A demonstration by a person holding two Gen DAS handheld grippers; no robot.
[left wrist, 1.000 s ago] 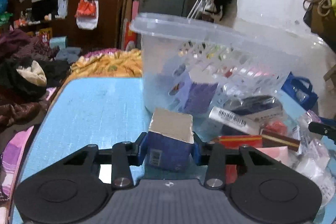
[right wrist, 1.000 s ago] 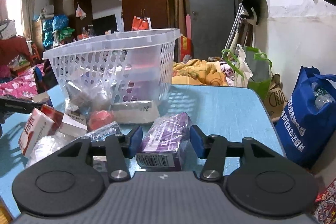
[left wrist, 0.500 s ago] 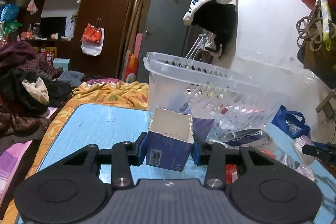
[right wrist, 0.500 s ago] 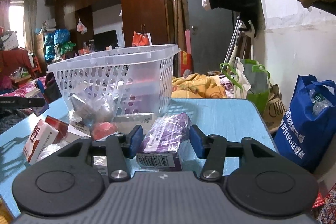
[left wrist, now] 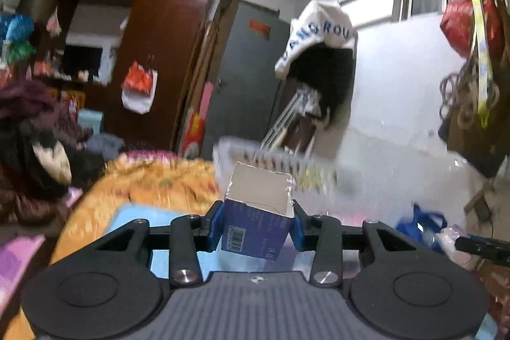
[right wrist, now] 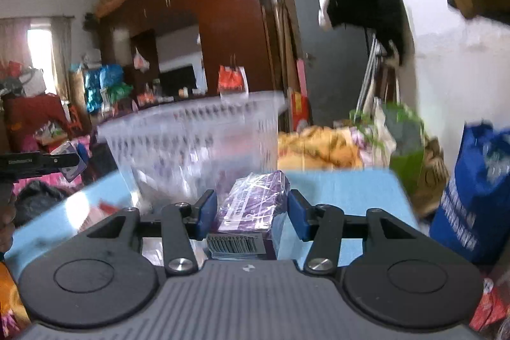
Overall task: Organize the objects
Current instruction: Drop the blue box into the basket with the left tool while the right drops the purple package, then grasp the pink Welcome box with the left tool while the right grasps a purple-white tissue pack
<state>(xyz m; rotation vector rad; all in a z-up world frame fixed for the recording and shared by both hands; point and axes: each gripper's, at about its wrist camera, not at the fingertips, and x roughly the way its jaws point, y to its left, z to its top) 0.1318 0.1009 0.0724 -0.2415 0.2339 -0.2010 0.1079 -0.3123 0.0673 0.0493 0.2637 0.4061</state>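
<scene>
Left gripper [left wrist: 258, 223] clamps the blue carton [left wrist: 257, 214], right gripper [right wrist: 251, 214] clamps the purple pack [right wrist: 251, 206], both short of the basket [right wrist: 197, 136], unloaded

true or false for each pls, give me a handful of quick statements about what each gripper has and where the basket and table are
1. The left gripper is clamped on a blue box with a torn open top. True.
2. The right gripper is empty. False: a purple packet wrapped in clear film sits between its pads.
3. The white basket stands on a blue table. True.
4. The basket is solid metal. False: it is pale plastic with slotted walls.
5. A blue bag is at the right of the table in the right wrist view. True.
</scene>
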